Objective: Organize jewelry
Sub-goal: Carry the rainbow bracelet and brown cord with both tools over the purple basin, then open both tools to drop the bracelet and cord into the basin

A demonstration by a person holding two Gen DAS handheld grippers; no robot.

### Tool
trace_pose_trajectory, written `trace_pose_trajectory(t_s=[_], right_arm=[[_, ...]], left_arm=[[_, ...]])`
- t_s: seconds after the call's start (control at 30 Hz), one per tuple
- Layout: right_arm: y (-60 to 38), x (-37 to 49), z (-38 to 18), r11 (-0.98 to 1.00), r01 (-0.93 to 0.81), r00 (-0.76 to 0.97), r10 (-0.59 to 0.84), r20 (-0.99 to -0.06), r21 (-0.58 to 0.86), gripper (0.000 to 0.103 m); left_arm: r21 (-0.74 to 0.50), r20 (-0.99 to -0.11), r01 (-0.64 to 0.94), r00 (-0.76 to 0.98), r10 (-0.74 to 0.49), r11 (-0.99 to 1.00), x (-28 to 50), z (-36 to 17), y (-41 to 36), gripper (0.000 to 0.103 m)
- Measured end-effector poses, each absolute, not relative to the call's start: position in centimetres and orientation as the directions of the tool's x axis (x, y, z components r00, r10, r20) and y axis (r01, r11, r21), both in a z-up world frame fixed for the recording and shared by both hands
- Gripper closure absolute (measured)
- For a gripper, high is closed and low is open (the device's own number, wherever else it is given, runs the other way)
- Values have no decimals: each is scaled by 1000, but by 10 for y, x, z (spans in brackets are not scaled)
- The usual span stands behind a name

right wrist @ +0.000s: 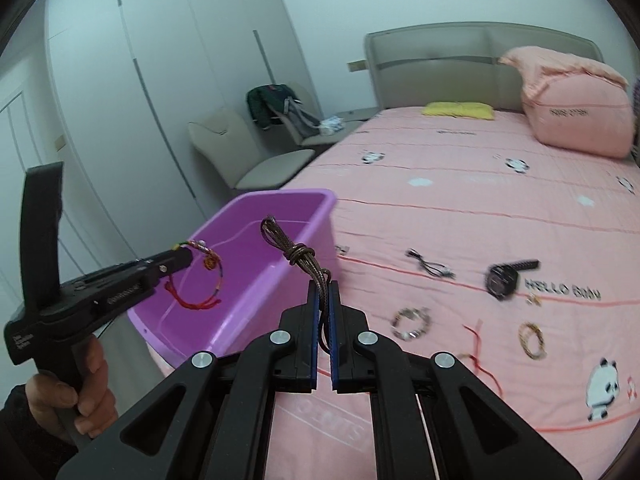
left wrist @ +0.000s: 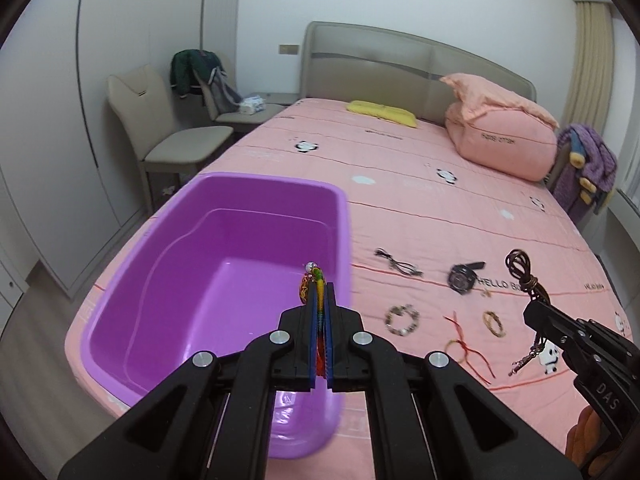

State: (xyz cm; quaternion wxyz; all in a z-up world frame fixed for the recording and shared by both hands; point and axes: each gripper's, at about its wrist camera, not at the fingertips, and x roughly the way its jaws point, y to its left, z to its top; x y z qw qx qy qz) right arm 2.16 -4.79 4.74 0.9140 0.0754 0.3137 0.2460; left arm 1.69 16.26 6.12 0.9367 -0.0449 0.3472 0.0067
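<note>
A purple plastic bin [left wrist: 224, 216] sits on the pink bed's near left; it also shows in the right wrist view [right wrist: 320, 200]. My left gripper [left wrist: 321, 288] is shut on a multicoloured woven bracelet [left wrist: 314, 276] and holds it over the bin; the bracelet hangs as a loop with red cord in the right wrist view [right wrist: 214, 280]. My right gripper [right wrist: 324, 288] is shut on a brown cord necklace [right wrist: 296, 254], held above the bed just right of the bin; a key charm dangles from it in the left wrist view [left wrist: 528, 356].
On the pink bedspread [left wrist: 400, 200] lie a black cord [left wrist: 400, 266], a black watch [left wrist: 464, 278], a beaded bracelet [left wrist: 402, 319], a gold bracelet [left wrist: 494, 323] and a red string bracelet [left wrist: 464, 344]. Pillows lie at the headboard. Chairs stand left of the bed.
</note>
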Motion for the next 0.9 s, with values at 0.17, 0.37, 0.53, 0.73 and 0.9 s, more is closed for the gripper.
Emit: trace_pose_trajectory(t_s=[0.17, 0.37, 0.53, 0.73, 0.9], right_arm=[[6, 43, 57, 833, -477, 644, 548, -534, 280, 98], [65, 69, 40, 801, -524, 568, 583, -581, 291, 98], [102, 91, 26, 790, -539, 512, 583, -631, 292, 98], [124, 111, 2, 805, -513, 449, 548, -706, 299, 98], [129, 117, -8, 820, -498, 439, 519, -733, 282, 98]], left_arm=[[-86, -674, -132, 737, 40, 987, 29, 51, 207, 100], [-88, -737, -204, 671, 74, 975, 44, 25, 251, 100], [-84, -770, -240, 631, 90, 967, 53, 5, 272, 100], [-92, -807, -254, 585, 77, 963, 63, -14, 280, 100], [-76, -820, -256, 565, 86, 964, 68, -23, 278, 99]])
